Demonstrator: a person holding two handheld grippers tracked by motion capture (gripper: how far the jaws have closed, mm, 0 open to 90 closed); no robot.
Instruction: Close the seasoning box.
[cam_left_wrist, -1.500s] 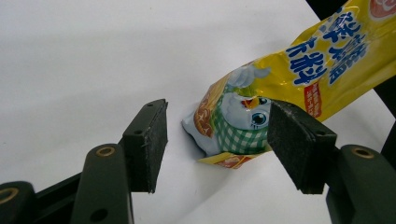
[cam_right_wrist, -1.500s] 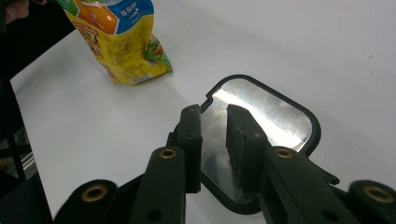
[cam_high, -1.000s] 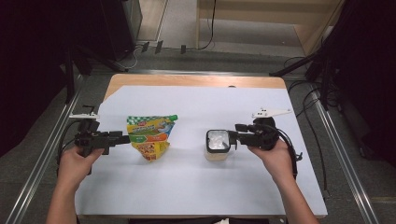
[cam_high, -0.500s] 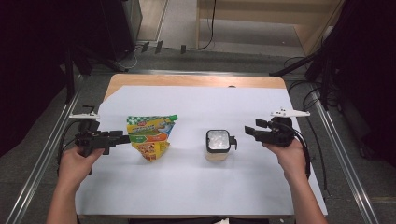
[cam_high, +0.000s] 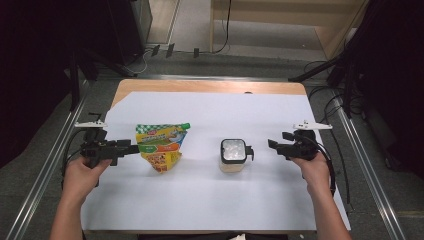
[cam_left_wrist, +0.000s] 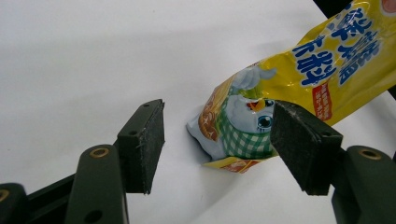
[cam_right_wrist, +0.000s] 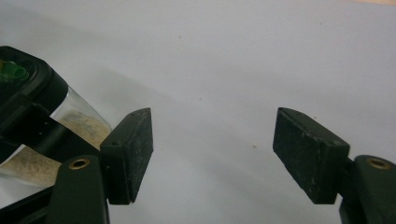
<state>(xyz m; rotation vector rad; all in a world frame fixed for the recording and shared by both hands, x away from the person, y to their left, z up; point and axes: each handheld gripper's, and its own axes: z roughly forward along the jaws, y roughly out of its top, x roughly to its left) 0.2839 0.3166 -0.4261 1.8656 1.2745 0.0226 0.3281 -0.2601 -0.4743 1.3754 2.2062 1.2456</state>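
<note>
On a white sheet (cam_high: 210, 200) spread over a wooden table (cam_high: 200, 86), a person works two hand-held grippers around a pair of food items. At left lies a flat yellow-and-green snack pouch (cam_high: 161, 145), its printed front up and its green cap pointing right. The left gripper (cam_high: 131, 148) hovers at the pouch's left edge; the left gripper view has the pouch's lower corner (cam_left_wrist: 233, 140) lying between spread jaws, with neither pad pressing on it. Right of centre stands a clear square container (cam_high: 233, 155) with a black clip-on lid, holding a pale grainy filling. The right gripper (cam_high: 271, 144) sits just to its right, apart from it, its jaws having just been opening; nothing lies between them, and in the right gripper view the container (cam_right_wrist: 60, 126) sits off to the left of the jaws.

The container looks set down and released, so the step in hand appears to be taking hold of the pouch. To do that well, the left gripper should ease a little further right so both pads overlap the sealed edge, not just the tip of the corner, and then close squarely across the thin film. A shallow bite on slick foil would likely slip or crumple. The right hand would do best to stay clear of the container's side latch (cam_high: 249, 152).
</note>
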